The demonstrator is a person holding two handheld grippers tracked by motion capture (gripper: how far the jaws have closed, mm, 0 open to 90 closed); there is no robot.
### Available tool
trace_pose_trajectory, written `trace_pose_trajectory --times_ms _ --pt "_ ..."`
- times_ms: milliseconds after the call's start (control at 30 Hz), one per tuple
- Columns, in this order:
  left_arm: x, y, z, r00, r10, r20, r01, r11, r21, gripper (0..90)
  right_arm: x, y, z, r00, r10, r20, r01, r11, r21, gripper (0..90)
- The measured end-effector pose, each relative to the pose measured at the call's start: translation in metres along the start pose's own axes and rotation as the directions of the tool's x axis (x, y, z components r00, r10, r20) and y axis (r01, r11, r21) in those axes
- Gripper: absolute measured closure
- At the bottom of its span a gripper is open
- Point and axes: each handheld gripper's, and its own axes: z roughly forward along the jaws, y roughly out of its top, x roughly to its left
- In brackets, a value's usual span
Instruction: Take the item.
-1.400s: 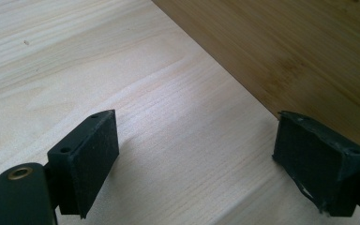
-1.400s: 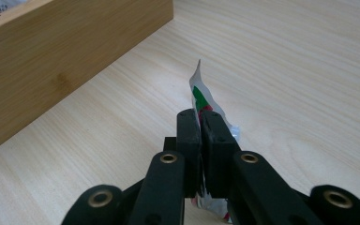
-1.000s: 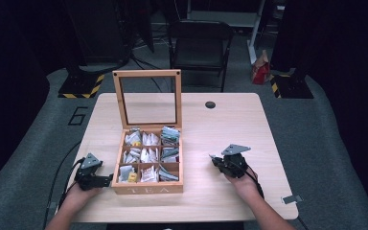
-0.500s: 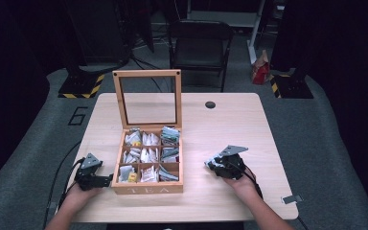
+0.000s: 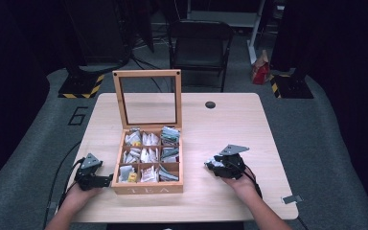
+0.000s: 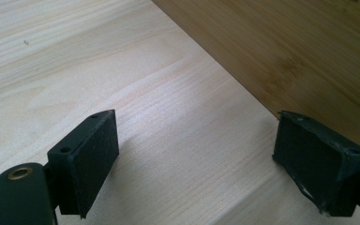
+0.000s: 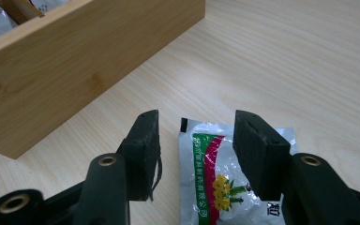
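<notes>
A wooden tea box (image 5: 147, 165) stands near the left-centre of the table (image 5: 230, 124), its glass-paned lid (image 5: 147, 98) propped upright at the far side so that all nine compartments, stocked with sachets, are open to reach from above.

The right gripper (image 5: 211, 165) sits low over the table to the right of the box, well apart from it. Its jaws are spread, one on each side of a silver tea sachet (image 7: 215, 180) that lies flat on the wood beneath them. No contact between pads and sachet can be seen; this spacing suits either a pinch or a release, and which one is in hand cannot be told.

The left gripper (image 5: 106, 180) rests at the box's near-left corner, jaws spread wide and holding nothing. One jaw lies just beside the box wall, probably parked there to steady the box.
</notes>
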Motion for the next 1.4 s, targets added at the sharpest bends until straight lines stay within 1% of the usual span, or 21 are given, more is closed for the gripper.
trace_pose_trajectory --times_ms 33,133,167,200,267,333,400,433,500,600,667,767,833,967,1000,1033,1067,1200,1300,1333,1400 --pt "0.000 0.000 0.000 1.0000 0.000 0.000 0.000 1.0000 -0.003 13.8 0.000 0.001 -0.001 1.0000 -0.006 0.008 0.006 1.000 -0.006 50.4" --pt "0.000 0.000 0.000 1.0000 -0.001 -0.001 0.001 1.0000 -0.003 13.8 -0.001 0.003 -0.005 0.9999 0.007 0.011 -0.006 1.000 -0.016 49.8" --pt "0.000 0.000 0.000 1.0000 0.000 0.000 0.000 1.0000 0.000 13.8 -0.003 0.003 -0.006 0.9999 -0.005 0.015 0.005 1.000 -0.024 49.8" --pt "0.000 0.000 0.000 1.0000 -0.001 -0.001 0.001 1.0000 -0.005 13.8 -0.003 0.003 -0.007 0.9998 0.010 0.015 -0.009 1.000 -0.028 49.8" --pt "0.000 0.000 0.000 1.0000 0.000 0.001 0.000 1.0000 -0.001 13.8 -0.004 0.003 -0.008 0.9998 0.013 0.012 -0.013 1.000 -0.027 49.8" --pt "0.000 0.000 0.000 1.0000 -0.001 -0.001 0.001 1.0000 -0.004 13.8 -0.007 0.003 -0.011 0.9993 0.033 0.019 -0.033 0.999 -0.037 49.9" --pt "0.000 0.000 0.000 1.0000 0.001 0.002 -0.001 1.0000 0.004 13.8 -0.009 0.003 -0.012 0.9991 0.034 0.027 -0.033 0.999 -0.043 49.8" --pt "0.000 0.000 0.000 1.0000 0.000 -0.001 0.000 1.0000 -0.004 13.8 -0.010 0.003 -0.013 0.9990 0.033 0.031 -0.032 0.999 -0.043 49.9" --pt "0.000 0.000 0.000 1.0000 -0.001 0.000 0.001 1.0000 -0.001 13.8 -0.012 0.003 -0.014 0.9987 0.031 0.040 -0.030 0.998 -0.048 49.9" --pt "0.000 0.000 0.000 1.0000 -0.002 -0.001 0.002 1.0000 -0.006 13.8 -0.015 0.003 -0.016 0.9980 0.044 0.046 -0.042 0.998 -0.055 49.8" --pt "0.000 0.000 0.000 1.0000 0.001 0.002 -0.001 1.0000 0.003 13.8 -0.016 0.002 -0.017 0.9972 0.053 0.053 -0.050 0.997 -0.054 49.8" --pt "0.000 0.000 0.000 1.0000 0.000 -0.001 0.000 1.0000 -0.003 13.8 -0.021 0.001 -0.018 0.9971 0.050 0.057 -0.047 0.997 -0.056 49.8" --pt "0.000 0.000 0.000 1.0000 0.000 0.000 0.000 1.0000 -0.001 13.8 -0.022 0.001 -0.019 0.9957 0.066 0.066 -0.062 0.996 -0.058 49.8" --pt "0.000 0.000 0.000 1.0000 -0.001 -0.001 0.001 1.0000 -0.005 13.8 -0.026 -0.001 -0.021 0.9943 0.068 0.083 -0.063 0.996 -0.057 49.8" --pt "0.000 0.000 0.000 1.0000 -0.001 0.000 0.001 1.0000 -0.001 13.8 -0.027 -0.002 -0.021 0.9935 0.080 0.080 -0.076 0.996 -0.055 49.8" --pt "0.000 0.000 0.000 1.0000 -0.001 -0.001 0.001 1.0000 -0.005 13.8 -0.028 -0.002 -0.021 0.9934 0.078 0.084 -0.073 0.996 -0.059 49.8" --pt "0.000 0.000 0.000 1.0000 0.001 0.002 -0.001 1.0000 0.003 13.8 -0.030 -0.003 -0.022 0.9927 0.085 0.086 -0.080 0.995 -0.059 49.7" --pt "0.000 0.000 0.000 1.0000 -0.001 -0.001 0.001 1.0000 -0.004 13.8 -0.034 -0.005 -0.023 0.9909 0.100 0.090 -0.095 0.993 -0.065 49.8" --pt "0.000 0.000 0.000 1.0000 0.001 0.003 -0.001 1.0000 0.005 13.8 -0.036 -0.006 -0.023 0.9901 0.106 0.092 -0.100 0.993 -0.067 49.8" --pt "0.000 0.000 0.000 1.0000 0.001 -0.002 -0.001 1.0000 -0.005 13.8 -0.037 -0.007 -0.023 0.9898 0.106 0.095 -0.100 0.993 -0.067 49.7" --pt "0.000 0.000 0.000 1.0000 0.001 0.004 -0.001 1.0000 0.006 13.8 -0.038 -0.008 -0.022 0.9884 0.118 0.095 -0.112 0.991 -0.066 49.8"
